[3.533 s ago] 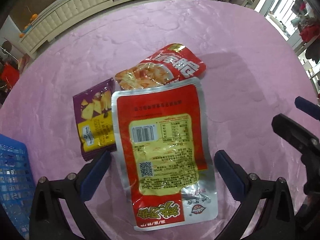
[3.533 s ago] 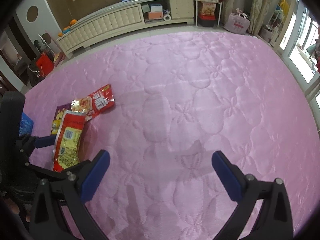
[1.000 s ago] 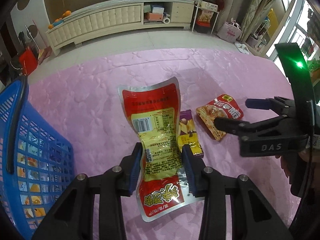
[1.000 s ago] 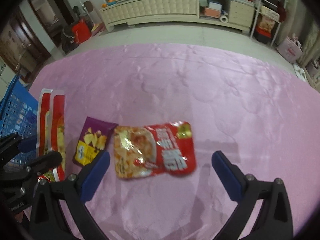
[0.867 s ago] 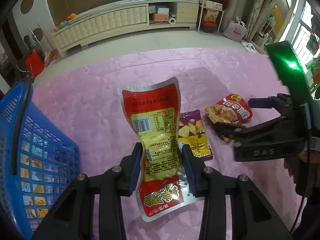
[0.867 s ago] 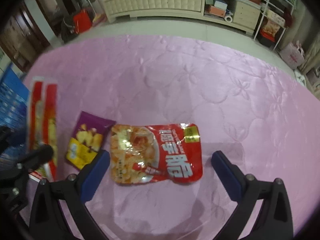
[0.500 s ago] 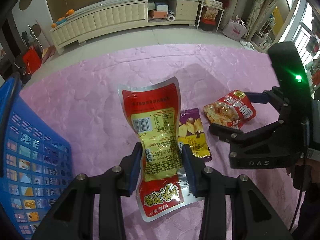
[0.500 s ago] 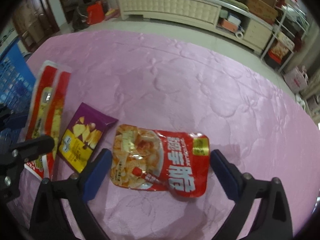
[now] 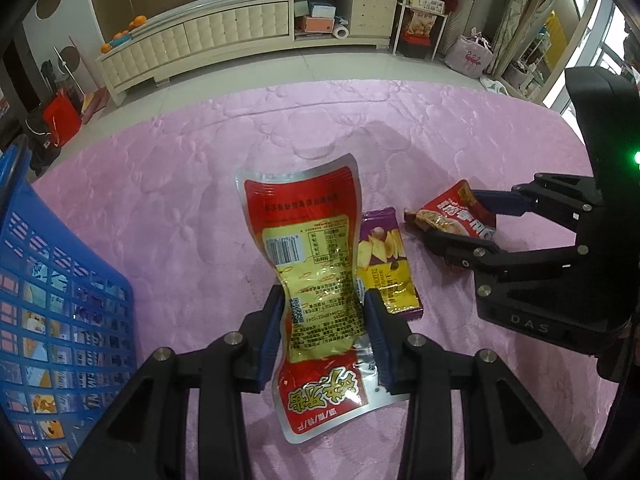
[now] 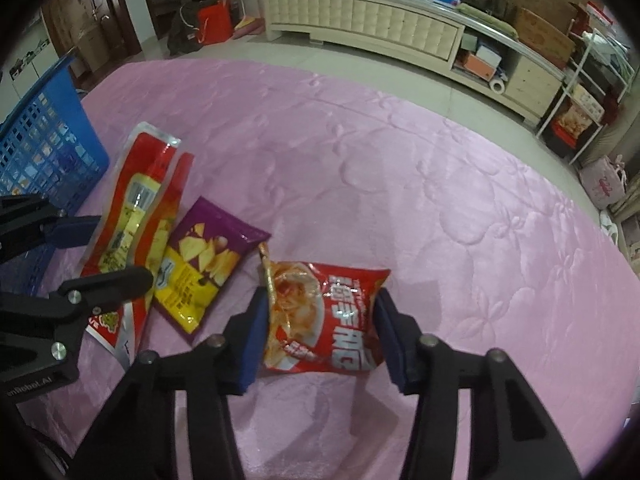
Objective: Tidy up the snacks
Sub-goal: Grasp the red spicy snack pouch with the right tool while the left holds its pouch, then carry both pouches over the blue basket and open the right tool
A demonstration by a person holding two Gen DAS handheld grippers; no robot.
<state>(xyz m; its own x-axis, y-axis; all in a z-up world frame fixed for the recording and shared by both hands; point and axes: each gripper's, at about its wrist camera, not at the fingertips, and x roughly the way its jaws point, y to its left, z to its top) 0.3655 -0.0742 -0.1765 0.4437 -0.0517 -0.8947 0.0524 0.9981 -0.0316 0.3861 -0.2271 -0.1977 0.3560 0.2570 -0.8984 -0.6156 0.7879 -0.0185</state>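
My left gripper is shut on a long red and yellow snack pouch, held above the pink cloth; the pouch also shows in the right wrist view. My right gripper is shut on a red snack bag, crumpling it on the cloth; the bag also shows in the left wrist view. A purple chip packet lies flat between the two, also seen from the right wrist. A blue basket stands at the left.
The pink quilted cloth covers the whole surface. The blue basket's wall is at the far left of the right wrist view. A cream cabinet and shelves stand beyond the far edge.
My right gripper has come down over the red bag and closed on it. My left gripper still holds the long pouch, shifted slightly away from the basket.
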